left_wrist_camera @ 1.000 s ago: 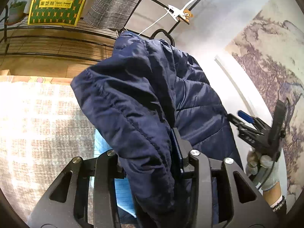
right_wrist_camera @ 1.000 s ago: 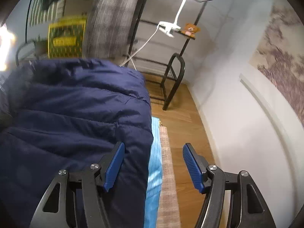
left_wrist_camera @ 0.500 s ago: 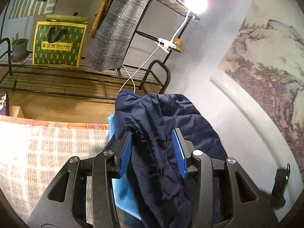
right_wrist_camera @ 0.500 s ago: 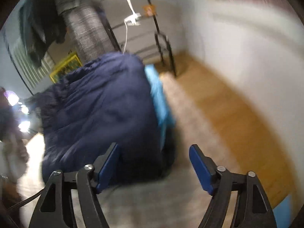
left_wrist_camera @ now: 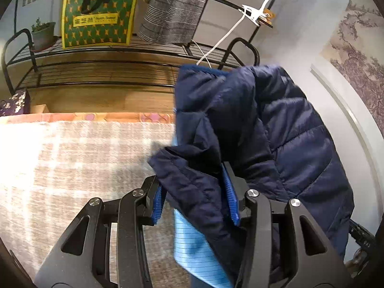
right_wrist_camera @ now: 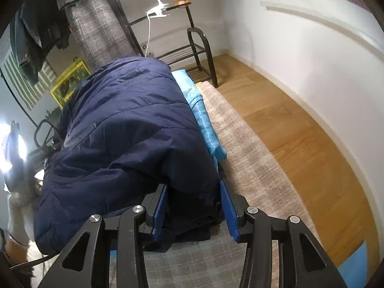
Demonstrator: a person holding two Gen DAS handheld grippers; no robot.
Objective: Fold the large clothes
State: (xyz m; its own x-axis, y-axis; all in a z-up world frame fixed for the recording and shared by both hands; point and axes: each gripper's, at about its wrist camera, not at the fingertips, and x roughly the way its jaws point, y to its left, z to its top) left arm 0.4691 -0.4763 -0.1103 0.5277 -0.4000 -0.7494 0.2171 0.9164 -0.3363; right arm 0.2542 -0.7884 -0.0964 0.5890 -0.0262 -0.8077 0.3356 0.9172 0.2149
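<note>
A navy quilted jacket (left_wrist_camera: 276,124) lies bunched on a light blue cloth (left_wrist_camera: 192,247) over a beige plaid cover (left_wrist_camera: 72,163). In the left wrist view my left gripper (left_wrist_camera: 192,187) has a fold of the jacket between its blue pads. Its jaws are opening, and the fabric still fills the gap. In the right wrist view the jacket (right_wrist_camera: 132,120) is a rounded heap. My right gripper (right_wrist_camera: 193,199) is closing on the heap's near edge, with the padding pressed between both pads. The light blue cloth (right_wrist_camera: 204,120) shows along the jacket's right side.
A black wire rack (left_wrist_camera: 96,55) behind the cover carries a green and yellow bag (left_wrist_camera: 98,16), a potted plant (left_wrist_camera: 43,33) and a hanging grey plaid garment (left_wrist_camera: 175,7). Wooden floor (right_wrist_camera: 300,124) runs between the cover's edge (right_wrist_camera: 252,168) and the white wall (right_wrist_camera: 312,48).
The jacket, held high a second ago, now lies lower on the cover. The right gripper swung from beside the jacket to its near edge, and its jaws narrowed around the fabric.
</note>
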